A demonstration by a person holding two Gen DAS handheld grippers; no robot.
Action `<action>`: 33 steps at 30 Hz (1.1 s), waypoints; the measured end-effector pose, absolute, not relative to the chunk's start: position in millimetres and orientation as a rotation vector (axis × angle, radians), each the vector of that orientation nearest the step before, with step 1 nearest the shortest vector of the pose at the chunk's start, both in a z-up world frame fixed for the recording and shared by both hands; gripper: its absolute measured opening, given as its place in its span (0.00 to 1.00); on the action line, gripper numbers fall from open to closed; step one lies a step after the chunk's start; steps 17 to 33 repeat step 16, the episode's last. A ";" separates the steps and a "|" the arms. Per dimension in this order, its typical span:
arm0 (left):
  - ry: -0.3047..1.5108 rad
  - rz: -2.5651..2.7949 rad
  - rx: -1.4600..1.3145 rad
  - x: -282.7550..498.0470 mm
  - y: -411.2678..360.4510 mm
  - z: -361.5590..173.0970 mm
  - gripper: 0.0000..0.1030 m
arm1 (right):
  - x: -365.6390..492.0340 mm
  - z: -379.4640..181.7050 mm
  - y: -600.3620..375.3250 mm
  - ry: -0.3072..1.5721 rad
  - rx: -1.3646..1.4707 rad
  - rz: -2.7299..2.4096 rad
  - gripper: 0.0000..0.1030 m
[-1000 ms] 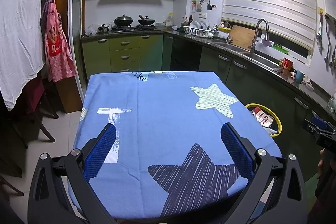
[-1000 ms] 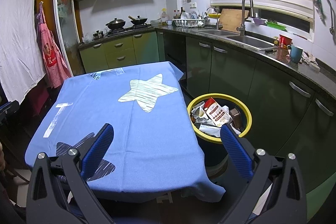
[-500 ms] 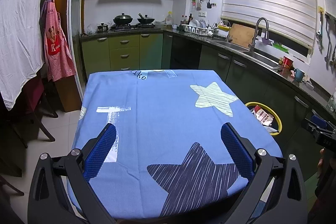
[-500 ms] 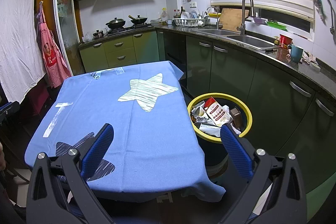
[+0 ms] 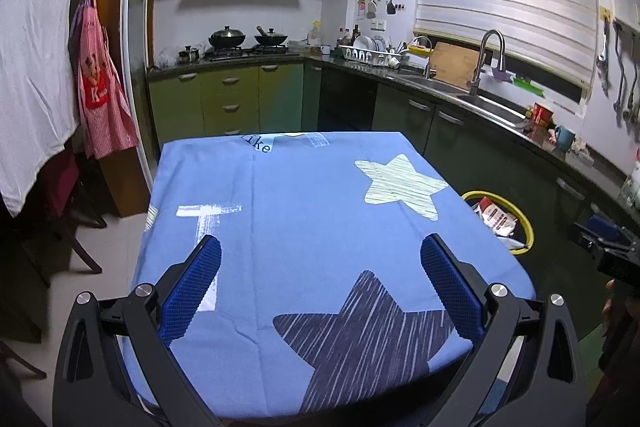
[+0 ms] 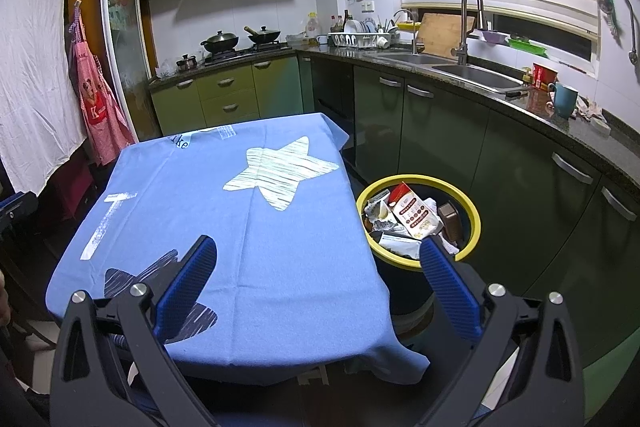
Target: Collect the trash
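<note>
Both tongs stand spread wide with nothing between their blue pads. Left gripper (image 5: 320,277) hangs over the near end of the blue tablecloth (image 5: 304,195), above the dark navy star (image 5: 360,331); its 2 pads are well apart and touch nothing. Right gripper (image 6: 318,279) hangs over the near right corner of the same tablecloth (image 6: 248,227), 1 pad over the cloth, the other in front of the yellow-rimmed trash bin (image 6: 476,219). That bin stands on the floor just beside the table's right edge, filled with trash (image 6: 412,215): a red and white carton, crumpled wrappers, a brown box. Past the pale star (image 6: 280,173) lie green cabinets (image 6: 224,95), 2 woks on the stove and a sink (image 6: 472,73) under the blind.
</note>
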State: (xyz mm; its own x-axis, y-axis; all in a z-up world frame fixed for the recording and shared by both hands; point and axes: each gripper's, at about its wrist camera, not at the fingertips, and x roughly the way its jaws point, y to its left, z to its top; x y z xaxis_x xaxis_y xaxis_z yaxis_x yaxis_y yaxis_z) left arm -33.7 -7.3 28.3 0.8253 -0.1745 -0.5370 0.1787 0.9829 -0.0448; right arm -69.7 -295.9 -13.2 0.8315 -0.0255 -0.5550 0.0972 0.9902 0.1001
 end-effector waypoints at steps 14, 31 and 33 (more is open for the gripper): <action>0.580 -0.151 -0.026 -21.5 4.0 29.6 0.96 | -64.3 -18.6 -301.3 0.593 0.137 -0.066 0.94; 0.585 -0.121 -0.020 -15.5 9.2 27.6 0.96 | -61.1 -20.9 -301.0 0.599 0.134 -0.064 0.94; 0.585 -0.121 -0.020 -15.5 9.2 27.6 0.96 | -61.1 -20.9 -301.0 0.599 0.134 -0.064 0.94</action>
